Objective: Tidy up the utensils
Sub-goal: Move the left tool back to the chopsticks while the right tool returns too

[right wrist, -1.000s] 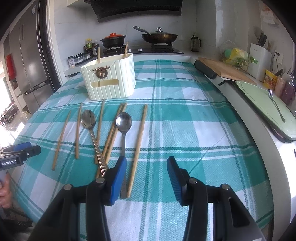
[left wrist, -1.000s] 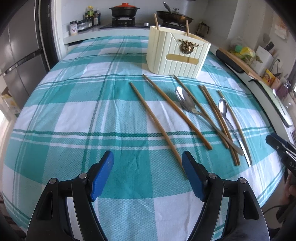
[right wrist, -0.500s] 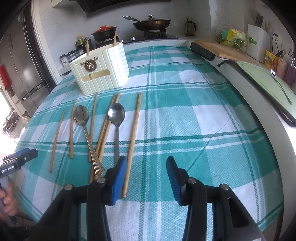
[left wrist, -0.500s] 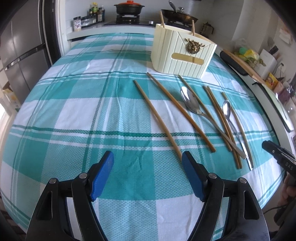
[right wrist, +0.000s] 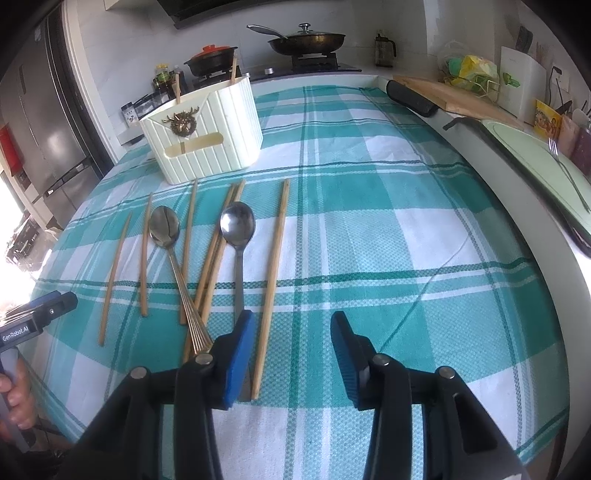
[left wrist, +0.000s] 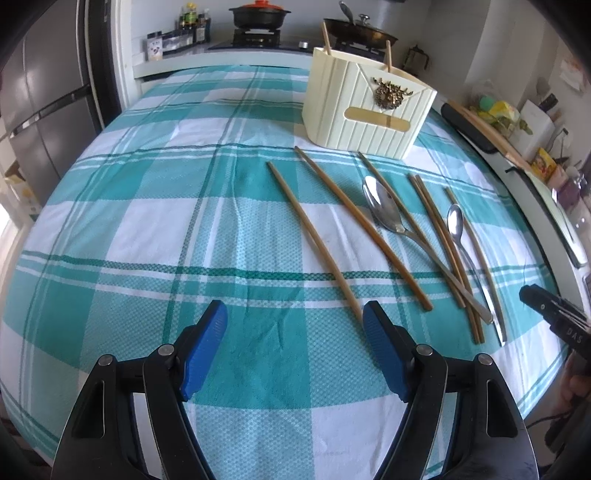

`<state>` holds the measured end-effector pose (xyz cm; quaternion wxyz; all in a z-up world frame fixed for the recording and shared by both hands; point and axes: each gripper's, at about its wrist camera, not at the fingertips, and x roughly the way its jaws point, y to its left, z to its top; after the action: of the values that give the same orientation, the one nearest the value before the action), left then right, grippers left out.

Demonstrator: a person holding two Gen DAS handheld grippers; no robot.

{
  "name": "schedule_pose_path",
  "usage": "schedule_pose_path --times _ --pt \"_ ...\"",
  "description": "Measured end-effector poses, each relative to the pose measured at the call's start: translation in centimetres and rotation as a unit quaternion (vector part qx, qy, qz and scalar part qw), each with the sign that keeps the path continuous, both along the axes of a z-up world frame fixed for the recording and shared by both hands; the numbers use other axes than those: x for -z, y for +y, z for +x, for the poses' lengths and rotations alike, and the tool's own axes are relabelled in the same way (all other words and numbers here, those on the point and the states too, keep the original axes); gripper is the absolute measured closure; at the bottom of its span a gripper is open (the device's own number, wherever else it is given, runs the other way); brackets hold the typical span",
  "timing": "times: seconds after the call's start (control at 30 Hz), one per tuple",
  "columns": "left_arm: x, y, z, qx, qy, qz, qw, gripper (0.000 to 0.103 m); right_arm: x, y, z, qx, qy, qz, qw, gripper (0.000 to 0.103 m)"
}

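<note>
Several wooden chopsticks and two metal spoons lie on the teal checked tablecloth (left wrist: 147, 221) in front of a cream utensil holder (left wrist: 365, 107), which has two chopsticks standing in it. My left gripper (left wrist: 293, 325) is open and empty, just short of the near end of the leftmost chopstick (left wrist: 314, 240). My right gripper (right wrist: 291, 332) is open and empty; its left finger sits over the handle end of the smaller spoon (right wrist: 238, 236), beside the rightmost chopstick (right wrist: 273, 277). The larger spoon (right wrist: 170, 240) lies further left. The holder also shows in the right wrist view (right wrist: 207, 136).
A stove with a pot (left wrist: 258, 16) and a pan (right wrist: 306, 40) stands behind the table. A fridge (left wrist: 44, 103) is at the left. A counter with a cutting board (right wrist: 461, 96) and a green tray (right wrist: 546, 162) runs along the right edge.
Both grippers have moved forward over the table, closer to the utensils. Both stayed open and nothing was picked up.
</note>
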<state>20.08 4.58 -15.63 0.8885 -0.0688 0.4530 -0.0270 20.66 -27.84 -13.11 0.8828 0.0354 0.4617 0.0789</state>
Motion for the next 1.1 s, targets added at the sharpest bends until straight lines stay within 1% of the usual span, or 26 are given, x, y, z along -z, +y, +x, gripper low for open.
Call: schedule_pose_path --times 0.23,0.47,1.1 --pt "0.2 0.5 0.6 -0.007 0.004 0.0 1.0 0.026 0.1 -0.5 0.6 0.003 0.004 -0.001 1.0 0.06" --pt "0.1 1.0 1.0 -0.017 0.004 -0.003 0.9998 0.026 0.2 0.0 1.2 -0.001 0.004 -0.001 1.0 0.06" --pt "0.2 1.8 1.4 -0.034 0.008 -0.005 0.9994 0.026 0.3 0.1 1.3 -0.005 0.005 -0.003 1.0 0.06"
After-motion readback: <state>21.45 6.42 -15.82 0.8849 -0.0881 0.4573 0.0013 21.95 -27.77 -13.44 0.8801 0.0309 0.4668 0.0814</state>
